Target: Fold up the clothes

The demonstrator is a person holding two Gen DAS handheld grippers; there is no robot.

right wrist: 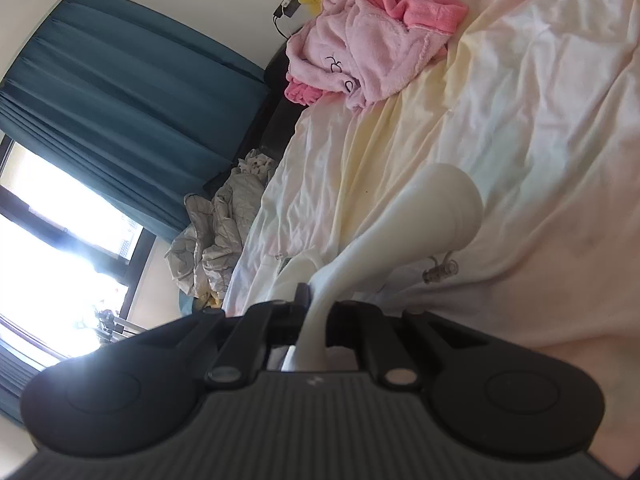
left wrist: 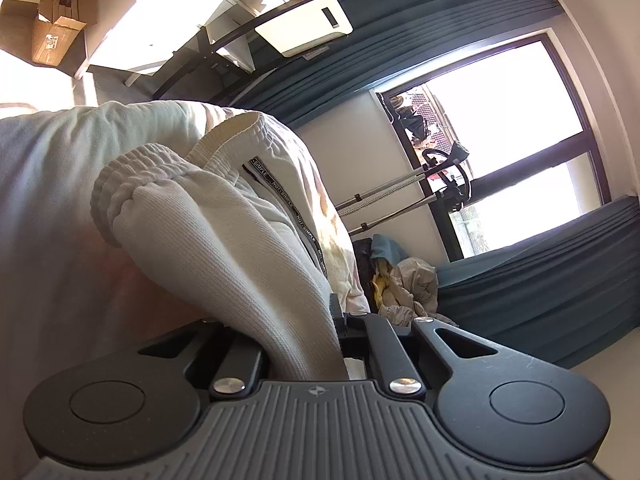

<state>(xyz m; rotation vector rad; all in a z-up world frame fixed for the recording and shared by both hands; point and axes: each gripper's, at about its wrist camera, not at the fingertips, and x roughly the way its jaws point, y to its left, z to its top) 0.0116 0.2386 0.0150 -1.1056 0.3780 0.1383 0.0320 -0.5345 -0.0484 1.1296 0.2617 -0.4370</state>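
On the floor by the sunlit wall I see an open cardboard box [left wrist: 56, 20]; its flaps stand up, but I cannot tell what is inside.

My left gripper [left wrist: 308, 344] is clamped on the cream sweatpants [left wrist: 224, 216]. The ribbed cloth runs out from between the two fingers and rises in front of the camera. An elastic cuff [left wrist: 132, 184] is bunched to the left of it, and a dark printed tape [left wrist: 288, 208] runs along the seam. The pale bed sheet [left wrist: 44, 240] lies behind.

My right gripper [right wrist: 316, 316] is also closed on the same garment [right wrist: 400, 232]. A narrow strip is pinched between the fingers, and it widens to a cuff that hangs over the sheet. A drawstring end [right wrist: 440, 268] lies on the bed just beside it. A pink fleece robe [right wrist: 368, 32] is heaped farther up the bed, well apart from the fingers.
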